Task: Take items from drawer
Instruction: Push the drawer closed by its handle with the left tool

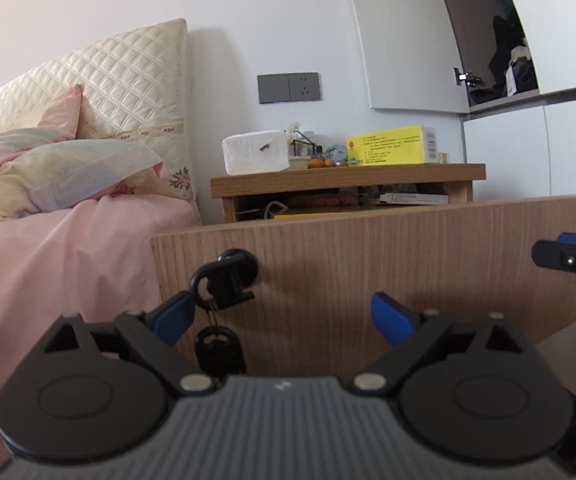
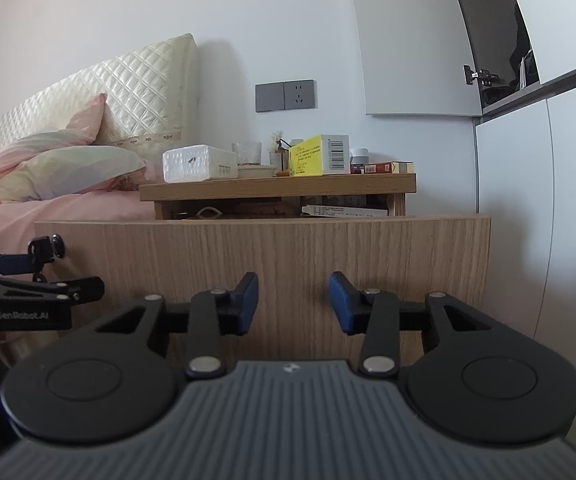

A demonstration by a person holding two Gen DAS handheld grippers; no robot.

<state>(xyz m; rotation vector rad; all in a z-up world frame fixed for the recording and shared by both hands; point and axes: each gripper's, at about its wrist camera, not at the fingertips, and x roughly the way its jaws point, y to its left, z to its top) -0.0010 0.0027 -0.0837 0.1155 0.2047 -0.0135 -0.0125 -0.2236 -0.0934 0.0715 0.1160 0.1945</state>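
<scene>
Bedding in pink covers the bed [image 1: 48,240] on my left, with a quilted headboard [image 2: 136,92] behind it. Next comes the nightstand [image 2: 278,188], its surface crowded with a white tissue box [image 1: 256,151], a yellow box [image 1: 391,145] and small clutter I cannot make out. Its drawer [image 2: 264,256] stands pulled out, the wood front filling the middle of both my views; papers and a flat box show inside, above the front's top edge. My left gripper [image 1: 284,316] sits close to that front with fingers spread wide, the left one beside a black key [image 1: 224,274] in the lock. My right gripper [image 2: 293,300] faces the panel too, fingers parted, holding nothing.
</scene>
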